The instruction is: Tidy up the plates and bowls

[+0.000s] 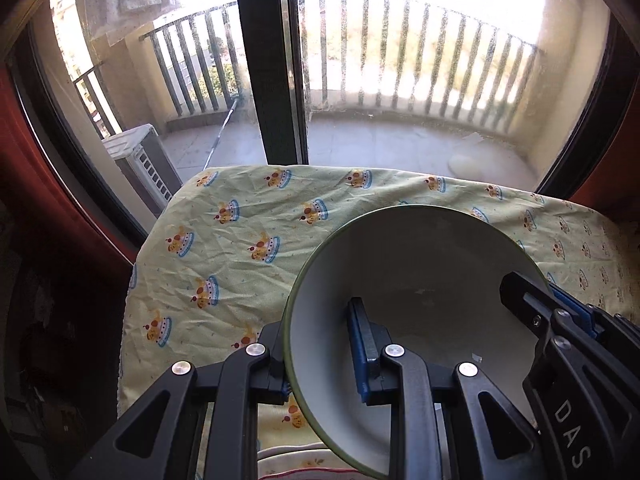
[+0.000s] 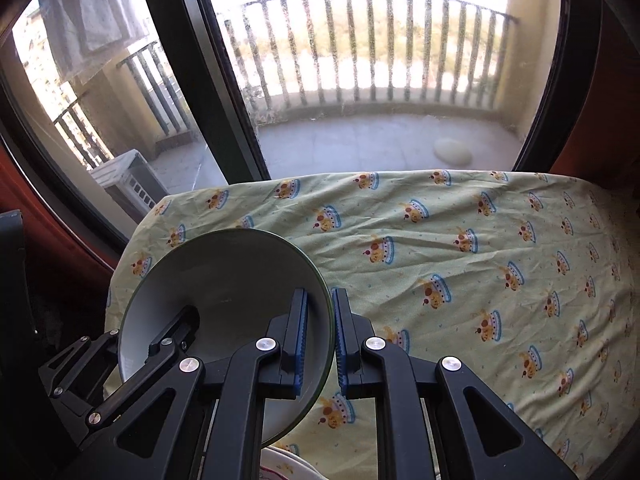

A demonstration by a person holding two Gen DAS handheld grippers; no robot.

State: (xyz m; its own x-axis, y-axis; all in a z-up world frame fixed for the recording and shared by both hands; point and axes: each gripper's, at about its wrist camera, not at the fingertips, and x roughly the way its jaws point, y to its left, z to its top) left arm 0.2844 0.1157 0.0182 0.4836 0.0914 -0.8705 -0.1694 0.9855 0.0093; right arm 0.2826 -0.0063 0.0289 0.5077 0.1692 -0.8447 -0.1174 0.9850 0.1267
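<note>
Both grippers are clamping the same bowl (image 1: 408, 280) right now, one on each side of the rim. The left gripper (image 1: 320, 348) is pinching the bowl's left wall, one pad inside and one outside, jaws closed down to just the wall's thickness. The right gripper (image 2: 320, 340) is doing the same on the opposite side, blue pads squeezing the green edge. So the bowl is hanging tilted in the air between them, over the near part of the table, not touching the cloth as far as I can tell.

Progress-wise, I'm guessing we're mid-carry: the bowl is picked up but not put down anywhere yet. There's a plate (image 2: 284, 466) with a pinkish pattern peeking out at the very bottom, just below the bowl; can't tell if more dishes are waiting.

The table is wearing a wrinkly pale-yellow tablecloth (image 2: 460, 240) with little cartoon prints, and most of it is sitting bare. Behind it a big window (image 1: 420, 60) is looking onto a balcony with a railing (image 2: 360, 48).
</note>
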